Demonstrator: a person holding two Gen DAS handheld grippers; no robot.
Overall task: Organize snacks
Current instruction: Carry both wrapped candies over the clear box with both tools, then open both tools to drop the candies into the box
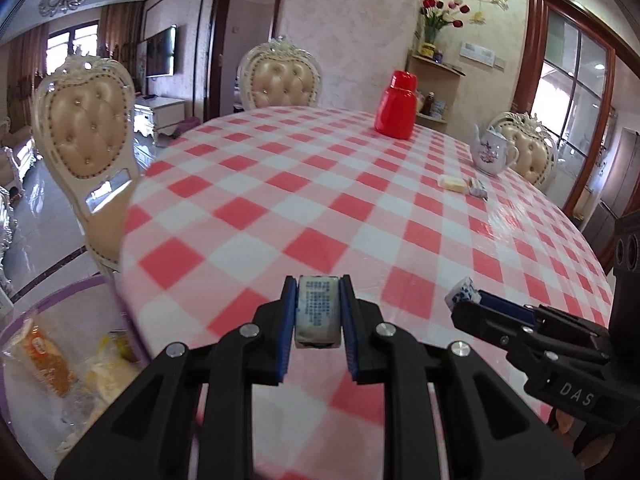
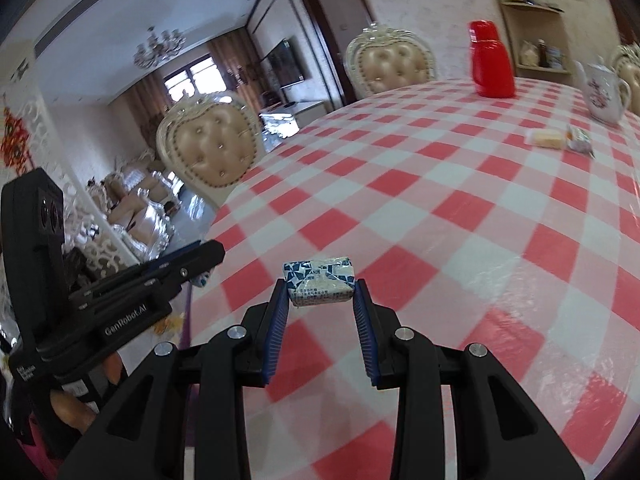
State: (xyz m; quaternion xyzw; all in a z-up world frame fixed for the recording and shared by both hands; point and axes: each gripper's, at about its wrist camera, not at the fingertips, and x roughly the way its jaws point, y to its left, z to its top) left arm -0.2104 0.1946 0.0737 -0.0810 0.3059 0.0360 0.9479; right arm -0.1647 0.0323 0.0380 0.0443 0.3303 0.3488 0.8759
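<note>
Both grippers carry a wrapped candy over the checked table [image 1: 304, 184] as I sort the snacks: my left gripper [image 1: 318, 312] is pinched tight on a grey-wrapped candy [image 1: 318, 312] held end-on between its blue pads, and my right gripper [image 2: 322, 292] is clamped across a blue-and-white candy [image 2: 320, 282], which lies crosswise at the fingertips. In the left view the right gripper pokes in at 4 o'clock with its candy showing at the tip; in the right view the left gripper crosses at 9 o'clock. I judge this the carrying step, with both pieces lifted clear of the cloth and bound for the clear bowl [image 1: 24, 320] with a purple rim at 8 o'clock in the left view, beside and below the table edge, where packets already lie. The next move calls for swinging each gripper over that rim in turn and parting the pads only once the candy hangs above the opening. The two grippers ride close together, so they could knock one another on the way, and the table edge sits between them and the bowl. Two more snacks [image 2: 560, 140] wait at 2 o'clock in the right view, near a white teapot [image 2: 602, 90]; a red flask [image 2: 492, 60] stands at 1 o'clock, and padded chairs [image 1: 86, 128] ring the far side.
</note>
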